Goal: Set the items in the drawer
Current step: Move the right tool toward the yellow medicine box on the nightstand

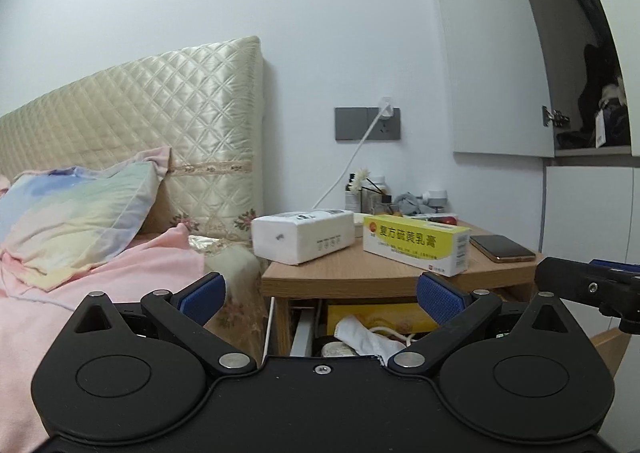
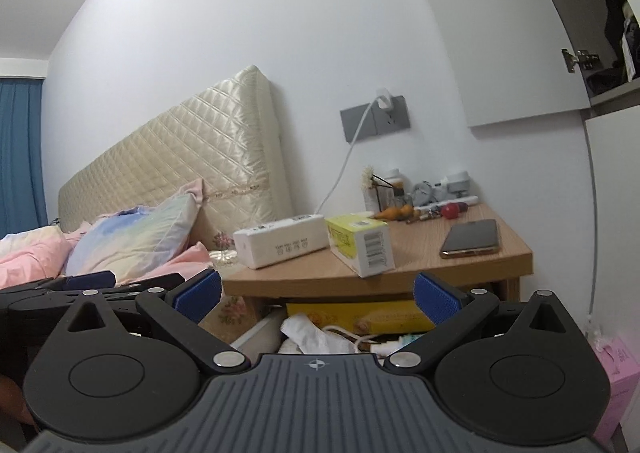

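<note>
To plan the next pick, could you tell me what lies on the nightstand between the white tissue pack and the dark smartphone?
The yellow and white medicine box lies between the white tissue pack and the dark smartphone, clearest in the left wrist view.

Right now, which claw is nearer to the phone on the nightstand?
Right. The right claw is open before the nightstand, the phone ahead, slightly to its right. The left claw, also open, is further left, toward the bed, so the phone lies farther off.
</note>
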Tool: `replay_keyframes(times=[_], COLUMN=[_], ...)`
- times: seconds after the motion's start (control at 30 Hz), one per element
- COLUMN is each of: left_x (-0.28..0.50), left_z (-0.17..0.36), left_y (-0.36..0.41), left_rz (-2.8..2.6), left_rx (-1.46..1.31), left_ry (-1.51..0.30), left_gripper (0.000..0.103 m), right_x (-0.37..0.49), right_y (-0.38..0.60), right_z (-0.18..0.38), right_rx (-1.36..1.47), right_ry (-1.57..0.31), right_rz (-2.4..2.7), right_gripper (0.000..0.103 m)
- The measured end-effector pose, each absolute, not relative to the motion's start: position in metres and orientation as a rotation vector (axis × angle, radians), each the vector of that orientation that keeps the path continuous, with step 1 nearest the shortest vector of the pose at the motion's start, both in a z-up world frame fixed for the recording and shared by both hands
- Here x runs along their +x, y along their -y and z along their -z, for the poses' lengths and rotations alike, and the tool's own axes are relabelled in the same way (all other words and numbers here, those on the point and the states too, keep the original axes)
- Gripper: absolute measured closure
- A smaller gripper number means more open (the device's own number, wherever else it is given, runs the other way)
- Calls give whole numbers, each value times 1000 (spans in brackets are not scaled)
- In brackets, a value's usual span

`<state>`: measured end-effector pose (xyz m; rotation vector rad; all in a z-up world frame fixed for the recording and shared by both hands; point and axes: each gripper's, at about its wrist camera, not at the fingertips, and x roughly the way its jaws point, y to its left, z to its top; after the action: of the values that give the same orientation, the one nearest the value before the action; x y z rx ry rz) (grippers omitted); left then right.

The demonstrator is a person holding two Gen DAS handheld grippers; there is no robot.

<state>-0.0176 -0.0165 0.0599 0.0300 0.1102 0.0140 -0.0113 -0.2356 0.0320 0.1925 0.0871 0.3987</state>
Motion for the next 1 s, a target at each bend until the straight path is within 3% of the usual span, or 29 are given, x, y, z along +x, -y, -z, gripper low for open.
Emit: replay_keyframes(times=[1.0], left_x=[-22], left_z=[-51], left_y=[29], left_rz=[31], left_rx=[-18], left_ry=[-111], left_gripper=[2], right_x=[-16], right_y=[239], right_z=[-22], right_rx=[202], right_ry=[-126], right_rz=[-359], right_gripper=[0])
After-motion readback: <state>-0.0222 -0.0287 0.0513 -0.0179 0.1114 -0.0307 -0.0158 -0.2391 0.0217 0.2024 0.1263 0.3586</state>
